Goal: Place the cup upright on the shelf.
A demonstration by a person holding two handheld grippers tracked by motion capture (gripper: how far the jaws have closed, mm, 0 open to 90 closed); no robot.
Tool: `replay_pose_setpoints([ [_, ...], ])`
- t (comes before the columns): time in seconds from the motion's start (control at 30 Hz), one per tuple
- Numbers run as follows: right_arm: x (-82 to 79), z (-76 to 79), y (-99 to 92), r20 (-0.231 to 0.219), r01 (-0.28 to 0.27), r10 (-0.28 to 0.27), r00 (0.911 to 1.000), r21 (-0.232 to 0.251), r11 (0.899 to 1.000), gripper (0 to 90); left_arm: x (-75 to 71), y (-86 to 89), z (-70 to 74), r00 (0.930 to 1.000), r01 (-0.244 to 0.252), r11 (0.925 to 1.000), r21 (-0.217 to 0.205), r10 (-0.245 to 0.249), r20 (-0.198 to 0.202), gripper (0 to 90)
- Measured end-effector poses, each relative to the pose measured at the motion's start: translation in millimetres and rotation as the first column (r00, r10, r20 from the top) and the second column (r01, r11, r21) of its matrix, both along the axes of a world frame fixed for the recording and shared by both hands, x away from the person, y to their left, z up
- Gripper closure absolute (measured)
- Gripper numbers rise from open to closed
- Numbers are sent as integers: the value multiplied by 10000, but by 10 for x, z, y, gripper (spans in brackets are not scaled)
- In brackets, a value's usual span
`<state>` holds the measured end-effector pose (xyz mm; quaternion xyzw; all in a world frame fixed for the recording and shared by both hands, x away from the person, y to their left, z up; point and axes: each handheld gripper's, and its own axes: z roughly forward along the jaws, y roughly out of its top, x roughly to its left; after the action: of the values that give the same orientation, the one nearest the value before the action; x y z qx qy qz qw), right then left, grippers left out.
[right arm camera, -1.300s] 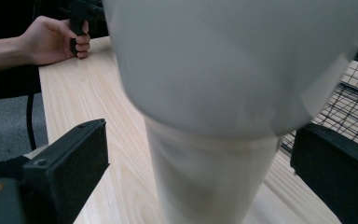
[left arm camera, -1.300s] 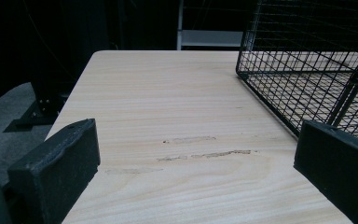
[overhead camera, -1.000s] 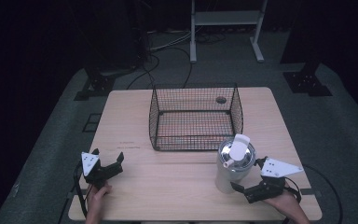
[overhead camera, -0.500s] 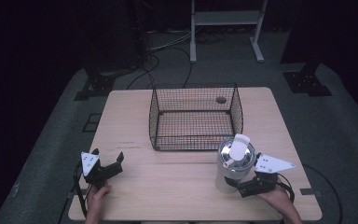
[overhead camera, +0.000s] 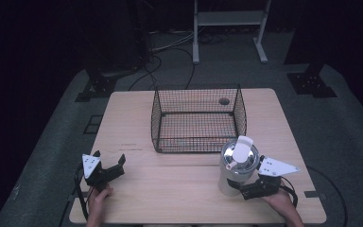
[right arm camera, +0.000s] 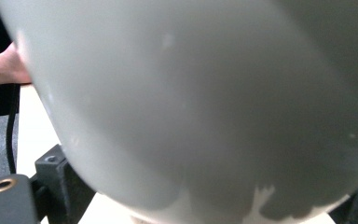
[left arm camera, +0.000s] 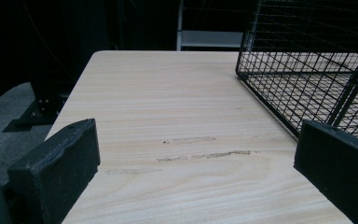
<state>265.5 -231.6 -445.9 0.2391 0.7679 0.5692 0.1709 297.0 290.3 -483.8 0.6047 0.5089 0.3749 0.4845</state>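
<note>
A white tumbler (overhead camera: 238, 165) with a silver lid and a white flip tab stands upright near the table's front right. My right gripper (overhead camera: 245, 189) is low at its base on the near right side, open, with one jaw on either side of the body. In the right gripper view the tumbler's white wall (right arm camera: 191, 93) is very close, and I cannot tell whether the jaws touch it. My left gripper (overhead camera: 109, 171) rests open at the front left with nothing between its jaws (left arm camera: 196, 177).
A black wire basket (overhead camera: 156, 123) stands at the table's middle back, its corner (left arm camera: 307, 70) ahead and right of my left gripper. The wooden table (overhead camera: 170, 189) has a small dark hole (overhead camera: 224, 100) behind the basket. A white rack (overhead camera: 229, 19) stands on the floor beyond.
My right gripper has slid left up to the tumbler's base, so the tumbler now sits between its jaws. The left gripper and the tumbler have not moved.
</note>
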Motion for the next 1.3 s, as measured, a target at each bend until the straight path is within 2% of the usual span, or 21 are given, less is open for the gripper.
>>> replay_pose_setpoints([
  [0.33, -34, -19, 5, 101, 303, -305, 9995, 204, 9993, 77, -1, 5, 1, 10000, -12, 10000, -47, 12, -3, 0],
  [0.6, -19, -12, 4, -127, 546, -541, 9985, 437, 9976, 77, 0, 7, 1, 10000, -12, 10000, -44, 12, 0, 0],
  [0.83, -1, 80, 53, -28, 353, -353, 9994, 343, 9988, 77, 0, 7, 1, 10000, -22, 10000, -61, 22, -19, 0],
  [1.0, 29, 147, 106, -21, 236, -235, 9997, 440, 9988, 78, -1, 7, 1, 10000, -5, 10000, -57, 4, -13, 0],
  [1.1, 57, 163, 127, -96, 170, -163, 9998, 776, 9968, 78, -2, 11, 2, 10000, 1, 10000, -92, -1, -9, 0],
  [1.3, 81, 245, 160, 21, 146, -149, 9999, 804, 9967, 78, -2, 14, 2, 10000, -2, 9999, -101, 2, -22, 0],
])
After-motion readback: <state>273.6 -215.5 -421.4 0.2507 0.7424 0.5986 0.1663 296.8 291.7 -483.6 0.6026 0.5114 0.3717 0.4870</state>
